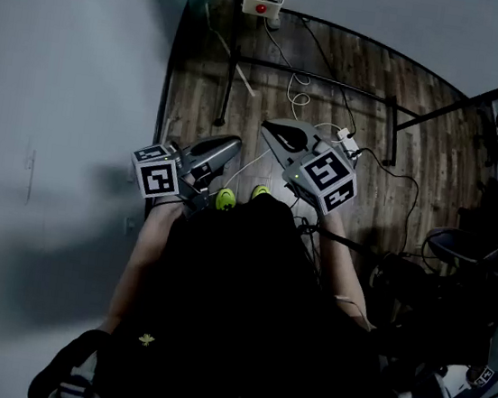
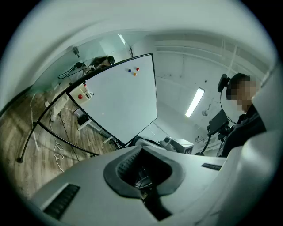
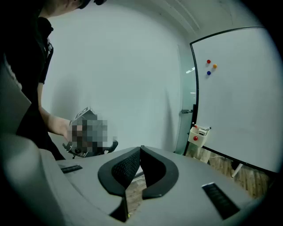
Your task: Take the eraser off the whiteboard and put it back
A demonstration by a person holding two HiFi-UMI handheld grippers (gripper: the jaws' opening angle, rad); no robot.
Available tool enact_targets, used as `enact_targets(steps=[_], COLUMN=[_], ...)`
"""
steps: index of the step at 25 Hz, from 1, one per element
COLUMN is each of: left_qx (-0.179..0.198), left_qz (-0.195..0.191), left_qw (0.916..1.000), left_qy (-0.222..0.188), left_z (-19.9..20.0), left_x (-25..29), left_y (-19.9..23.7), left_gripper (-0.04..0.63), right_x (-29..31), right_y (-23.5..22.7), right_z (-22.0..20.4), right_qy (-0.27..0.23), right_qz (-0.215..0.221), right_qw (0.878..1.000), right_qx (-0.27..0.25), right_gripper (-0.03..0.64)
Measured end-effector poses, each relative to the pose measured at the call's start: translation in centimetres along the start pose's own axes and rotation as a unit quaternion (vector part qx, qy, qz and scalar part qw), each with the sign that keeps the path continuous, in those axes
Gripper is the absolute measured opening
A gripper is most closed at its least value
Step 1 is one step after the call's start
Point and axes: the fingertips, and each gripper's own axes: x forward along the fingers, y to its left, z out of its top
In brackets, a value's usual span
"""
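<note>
Since the whiteboard (image 2: 119,101) stood well apart from the person, across a stretch of wooden floor (image 1: 339,69), no reach toward it was under way. It was the largest thing in both tongs' views, a pale blank panel carried on a black tube frame (image 1: 337,80) whose feet spread over the boards, with loose white cable (image 1: 297,89) lying beside them. The person (image 1: 232,328), in dark clothes, stood facing it next to a plain wall (image 1: 65,78) and held both tools low in front of the waist, side by side.

The left tongs (image 2: 141,149) were pressed together at the tips with nothing between them. The right tongs (image 3: 141,149) were likewise closed and empty, tilted somewhat toward the floor. That seemed sensible, since nothing was within reach to pinch.

At the board's lower corner hung a small white box (image 3: 200,134) with a red spot on its front, probably a holder for the board's tools. The eraser could not be told apart at this range, but it most likely sat in or on that box. Three tiny magnets (image 3: 208,62), red, orange and blue, clung high on the panel.
</note>
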Motion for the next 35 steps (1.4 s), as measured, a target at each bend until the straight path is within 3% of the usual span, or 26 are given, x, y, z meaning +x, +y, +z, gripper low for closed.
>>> enact_targets(steps=[8, 17, 35], left_qx=[-0.004, -0.014, -0.023], left_qz=[-0.002, -0.005, 0.038], left_qw=[1.0000, 0.9998, 0.9990], left_qy=[0.000, 0.011, -0.002], left_z=[0.3, 0.4, 5.3], left_x=[0.0, 0.3, 4.2], left_y=[0.3, 1.5, 6.7], left_gripper=[0.017, 0.017, 0.017], right_x=[-0.3, -0.2, 4.4], right_y=[-0.7, -2.2, -9.2], right_z=[0.5, -1.2, -1.1], right_qy=[-0.023, -0.001, 0.002], right_qz=[-0.018, -0.045, 0.000], right_qw=[0.999, 0.998, 0.999], right_qx=[0.017, 0.032, 0.040], right_gripper=[0.020, 0.020, 0.020])
